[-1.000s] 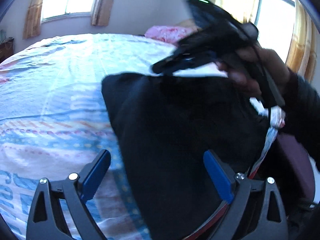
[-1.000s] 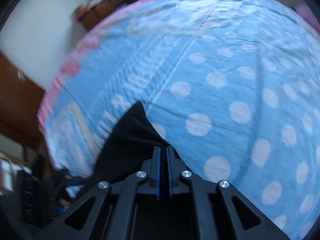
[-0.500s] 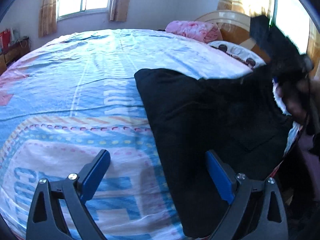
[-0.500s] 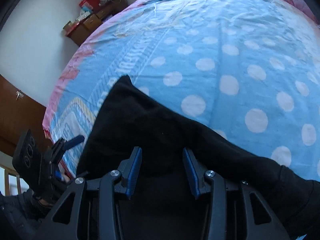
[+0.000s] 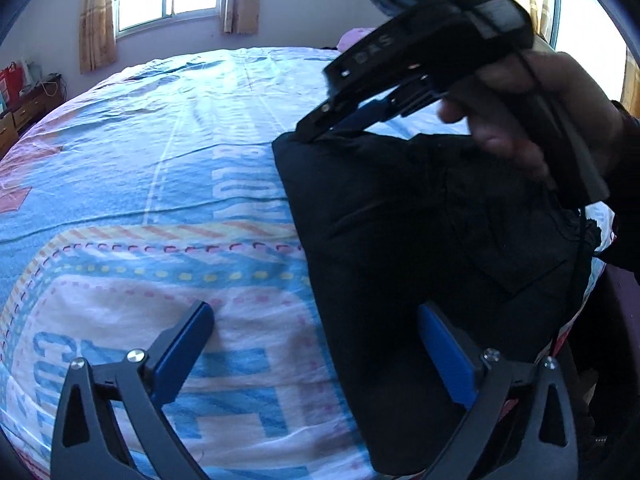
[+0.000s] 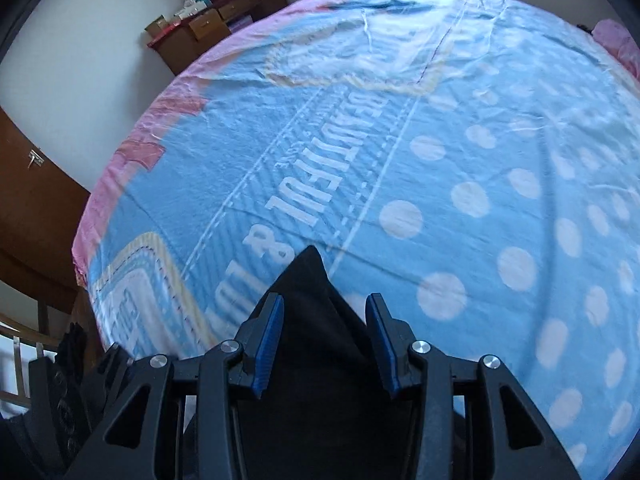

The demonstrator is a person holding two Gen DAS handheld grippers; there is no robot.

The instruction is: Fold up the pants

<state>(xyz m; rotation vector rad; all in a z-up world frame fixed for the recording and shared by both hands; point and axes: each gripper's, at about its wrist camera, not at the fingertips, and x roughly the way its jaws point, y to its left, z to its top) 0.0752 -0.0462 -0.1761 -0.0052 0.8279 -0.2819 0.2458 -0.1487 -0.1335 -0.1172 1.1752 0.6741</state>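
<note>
The black pants (image 5: 420, 240) lie folded on the right part of the bed. My left gripper (image 5: 314, 312) hovers over their near left edge, and its jaws are opening wide. One fingertip (image 5: 196, 320) is over the sheet and the other is over the cloth, with nothing gripped. A hand (image 5: 532, 120) holds my right gripper (image 5: 316, 132) at the far left corner of the pants. In the right wrist view, that pointed corner of the pants (image 6: 310, 280) lies between the pads of the right gripper (image 6: 325, 300), which stand apart and do not press on it.
The blue bedsheet (image 5: 140, 180) with white dots and lettering stretches to the left and beyond the pants. A pink pillow (image 6: 616, 36) lies at the head of the bed. A wooden cabinet (image 6: 208, 28) with boxes stands against the wall, and the bed edge runs close at the right.
The right gripper was shut on the corner of the pants and has let go. The pants, held up before, now lie flat. The right gripper swung away and came back to the far corner.
</note>
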